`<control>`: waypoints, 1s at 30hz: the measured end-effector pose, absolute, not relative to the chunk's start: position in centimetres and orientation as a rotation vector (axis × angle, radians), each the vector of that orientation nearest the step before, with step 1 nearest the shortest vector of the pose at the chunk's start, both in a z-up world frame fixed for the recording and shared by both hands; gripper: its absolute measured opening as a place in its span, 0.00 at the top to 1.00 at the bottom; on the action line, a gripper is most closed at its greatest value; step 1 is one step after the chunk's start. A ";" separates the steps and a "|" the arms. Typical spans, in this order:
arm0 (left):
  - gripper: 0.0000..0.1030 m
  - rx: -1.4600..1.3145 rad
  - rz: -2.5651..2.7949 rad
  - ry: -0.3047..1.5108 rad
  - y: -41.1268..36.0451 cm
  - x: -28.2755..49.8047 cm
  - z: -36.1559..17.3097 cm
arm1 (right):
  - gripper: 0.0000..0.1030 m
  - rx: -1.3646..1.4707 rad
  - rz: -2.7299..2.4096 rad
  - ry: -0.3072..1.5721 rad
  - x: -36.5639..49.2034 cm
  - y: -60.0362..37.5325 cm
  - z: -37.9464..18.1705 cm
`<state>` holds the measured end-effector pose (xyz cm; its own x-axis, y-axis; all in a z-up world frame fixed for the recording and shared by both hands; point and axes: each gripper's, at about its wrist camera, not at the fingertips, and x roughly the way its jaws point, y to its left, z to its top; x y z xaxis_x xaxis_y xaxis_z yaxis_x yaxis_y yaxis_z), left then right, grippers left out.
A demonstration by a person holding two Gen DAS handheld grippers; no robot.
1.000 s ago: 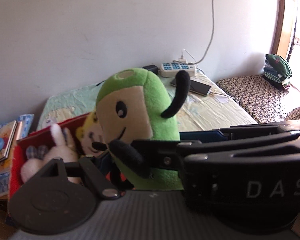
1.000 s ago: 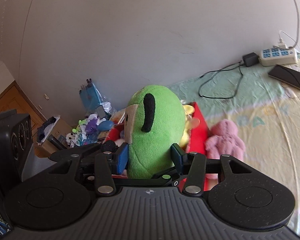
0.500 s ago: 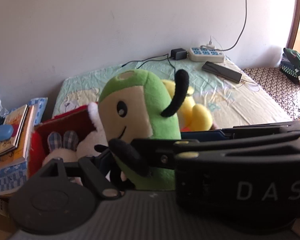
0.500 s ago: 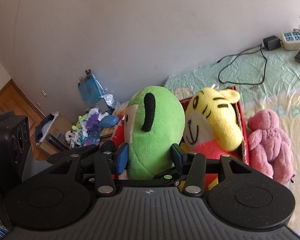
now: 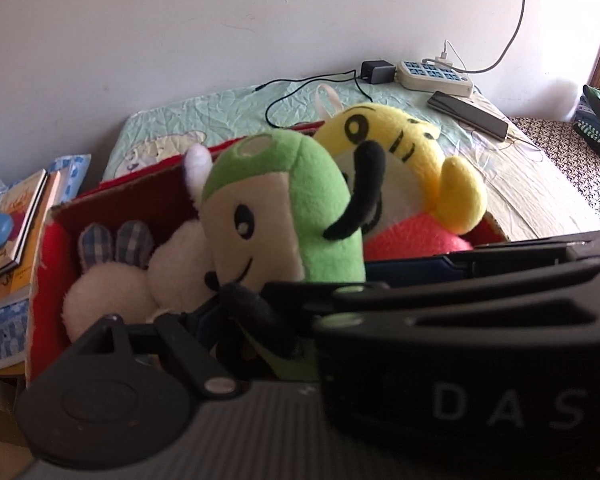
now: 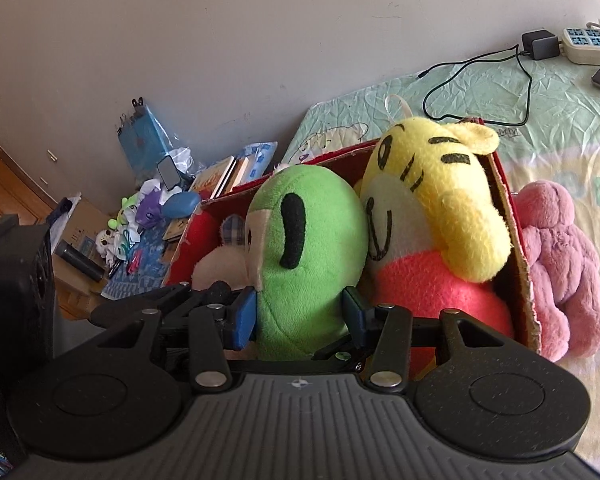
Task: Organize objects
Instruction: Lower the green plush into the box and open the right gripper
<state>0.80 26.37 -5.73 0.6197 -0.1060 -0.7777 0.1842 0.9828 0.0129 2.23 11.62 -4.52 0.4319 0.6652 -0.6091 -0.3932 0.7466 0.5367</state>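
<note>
Two grippers lowering one green plush into a red box.
Left wrist: green plush (image 5: 284,216) over red box (image 5: 112,204), beside white rabbit (image 5: 112,288); left gripper (image 5: 296,292) fingers just loosening, plush between them, contact unclear.
Right wrist: right gripper (image 6: 298,316) fingers clamp the plush beside yellow tiger (image 6: 432,208); pink plush (image 6: 560,264) remains outside, on the bed (image 6: 560,120).

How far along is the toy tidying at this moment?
Done: the yellow tiger and a white bunny already sit in the red box. In hand: the right tool grips the green plush, low at the box beside the tiger; the left tool has just been opening, its pads around the plush's lower part. Left: release the plush, then box the pink plush lying outside against the box wall.
</note>
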 end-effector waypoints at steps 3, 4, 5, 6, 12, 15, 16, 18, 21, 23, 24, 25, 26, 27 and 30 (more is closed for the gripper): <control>0.18 0.099 -0.160 0.894 26.6 1.2 -6.0 | 0.52 0.352 0.676 0.937 2.9 11.9 -5.0; 0.18 0.100 -0.155 0.895 26.6 1.3 -6.0 | 0.52 0.360 0.676 0.942 3.1 11.9 -5.1; 0.17 0.101 -0.153 0.897 26.7 1.4 -6.0 | 0.52 0.370 0.676 0.947 3.2 11.9 -5.3; 0.17 0.101 -0.151 0.898 26.8 1.5 -6.0 | 0.52 0.377 0.676 0.949 3.3 11.8 -5.3; 0.13 0.097 -0.156 0.904 26.7 1.5 -6.0 | 0.45 0.419 0.672 0.941 2.8 11.2 -5.2; 0.13 0.098 -0.151 0.908 26.6 1.5 -5.9 | 0.45 0.431 0.668 0.916 2.4 10.7 -4.9; 0.13 0.098 -0.149 0.910 26.6 1.5 -5.9 | 0.45 0.433 0.664 0.901 2.1 10.5 -4.6; 0.13 0.096 -0.145 0.916 26.5 1.5 -5.8 | 0.45 0.442 0.655 0.874 1.8 10.0 -4.3; 0.13 0.091 -0.138 0.924 26.5 1.5 -5.6 | 0.46 0.461 0.629 0.851 1.7 9.4 -4.0; 0.13 0.093 -0.131 0.932 26.5 1.3 -5.6 | 0.49 0.465 0.619 0.847 1.8 9.2 -4.0; 0.13 0.094 -0.128 0.933 26.5 1.2 -5.5 | 0.54 0.464 0.615 0.847 1.8 9.2 -4.1; 0.13 0.096 -0.126 0.934 26.5 1.1 -5.5 | 0.56 0.465 0.612 0.845 1.7 9.1 -4.1; 0.13 0.096 -0.125 0.935 26.5 1.0 -5.4 | 0.56 0.466 0.610 0.842 1.7 9.1 -4.1; 0.13 0.097 -0.122 0.935 26.6 0.9 -5.3 | 0.58 0.467 0.608 0.839 1.6 9.1 -4.1; 0.13 0.094 -0.110 0.936 26.8 0.5 -5.0 | 0.59 0.473 0.605 0.828 1.4 9.0 -4.0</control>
<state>0.50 26.79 -5.03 0.5882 -0.0537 -0.8070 0.1355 0.9902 0.0328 1.35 9.01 -3.97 0.5277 0.6599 -0.5349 -0.3083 0.7356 0.6033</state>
